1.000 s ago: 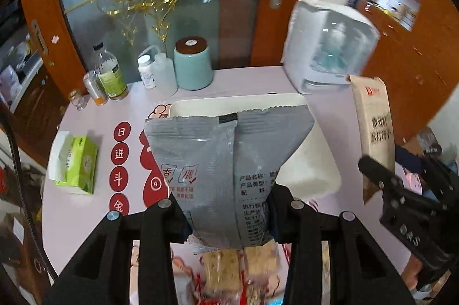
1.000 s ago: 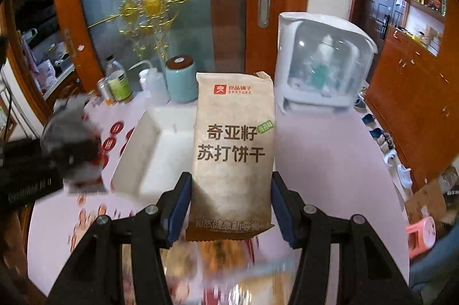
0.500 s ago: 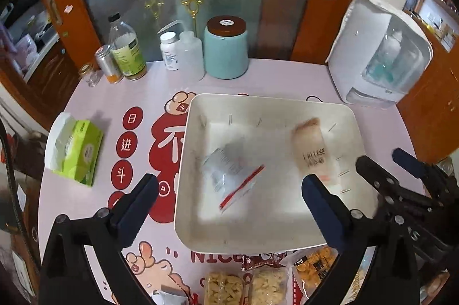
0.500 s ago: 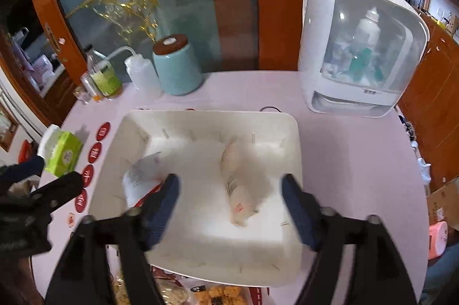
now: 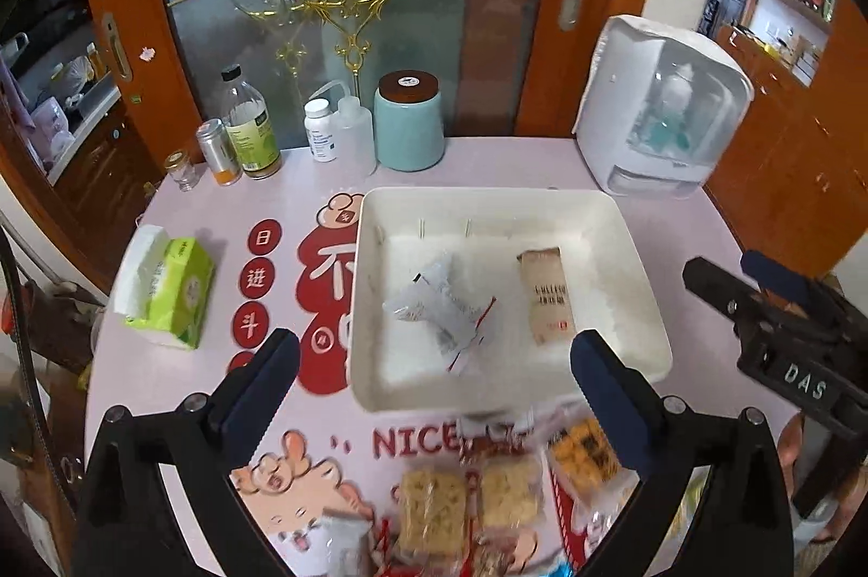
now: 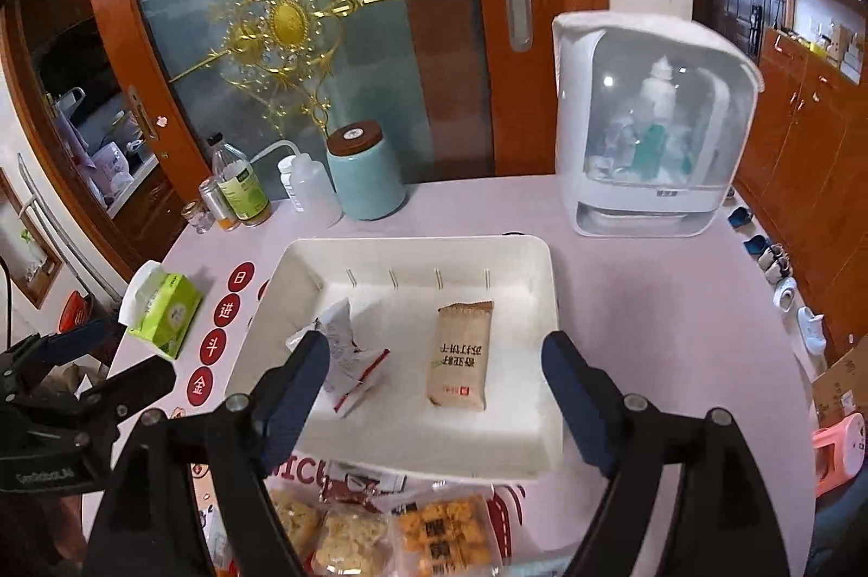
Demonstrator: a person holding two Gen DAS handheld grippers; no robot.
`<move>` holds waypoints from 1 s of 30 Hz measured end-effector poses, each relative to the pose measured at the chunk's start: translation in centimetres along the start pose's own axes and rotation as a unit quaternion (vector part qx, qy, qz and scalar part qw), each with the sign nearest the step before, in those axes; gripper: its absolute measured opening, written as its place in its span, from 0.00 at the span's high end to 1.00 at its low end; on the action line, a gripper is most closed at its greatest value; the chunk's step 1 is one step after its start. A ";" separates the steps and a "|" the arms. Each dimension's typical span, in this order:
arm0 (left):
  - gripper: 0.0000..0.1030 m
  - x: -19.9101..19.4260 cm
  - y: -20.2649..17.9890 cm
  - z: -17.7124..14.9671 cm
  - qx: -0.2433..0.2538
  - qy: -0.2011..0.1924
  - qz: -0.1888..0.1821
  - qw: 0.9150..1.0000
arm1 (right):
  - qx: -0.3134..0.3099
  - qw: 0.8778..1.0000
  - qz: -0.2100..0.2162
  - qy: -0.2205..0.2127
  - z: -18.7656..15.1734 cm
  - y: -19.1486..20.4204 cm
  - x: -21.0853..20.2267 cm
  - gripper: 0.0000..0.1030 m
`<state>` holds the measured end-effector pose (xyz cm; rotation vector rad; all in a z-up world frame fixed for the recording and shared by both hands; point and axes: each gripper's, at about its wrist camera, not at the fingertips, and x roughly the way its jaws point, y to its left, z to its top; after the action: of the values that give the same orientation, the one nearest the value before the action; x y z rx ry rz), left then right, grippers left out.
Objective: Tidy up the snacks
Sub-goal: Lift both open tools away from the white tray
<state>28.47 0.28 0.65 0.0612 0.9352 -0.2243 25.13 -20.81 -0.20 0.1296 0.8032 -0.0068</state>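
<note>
Two packs (image 6: 460, 354) lie side by side in the tray (image 6: 550, 306). More snacks (image 6: 380, 533) sit at the table's (image 6: 651, 306) near edge.

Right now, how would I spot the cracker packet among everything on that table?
Find the white tray in the middle of the pink table, in front of the teal jar. Two packets lie inside it. The cracker packet is the flat, tan paper-look one on the right with dark Chinese lettering; its neighbour, the silver packet, is crumpled with a red edge.
</note>
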 end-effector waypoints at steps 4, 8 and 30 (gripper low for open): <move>0.03 -3.9 0.7 -1.7 0.013 -0.010 0.005 1.000 | 0.001 1.000 -0.010 -0.012 -0.9 1.0 -3.4 0.21; 0.03 -7.3 1.9 -3.3 0.018 -0.025 0.012 0.999 | 0.006 0.999 -0.017 -0.030 -2.1 2.3 -7.3 0.21; 0.04 -15.4 9.0 -16.7 0.009 -0.048 -0.015 0.999 | -0.023 0.999 -0.022 -0.030 -13.0 8.1 -16.6 0.21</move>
<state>8.41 14.10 2.71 0.0522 0.8388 -0.2622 4.70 -12.00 3.70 0.0679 0.7460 -0.0332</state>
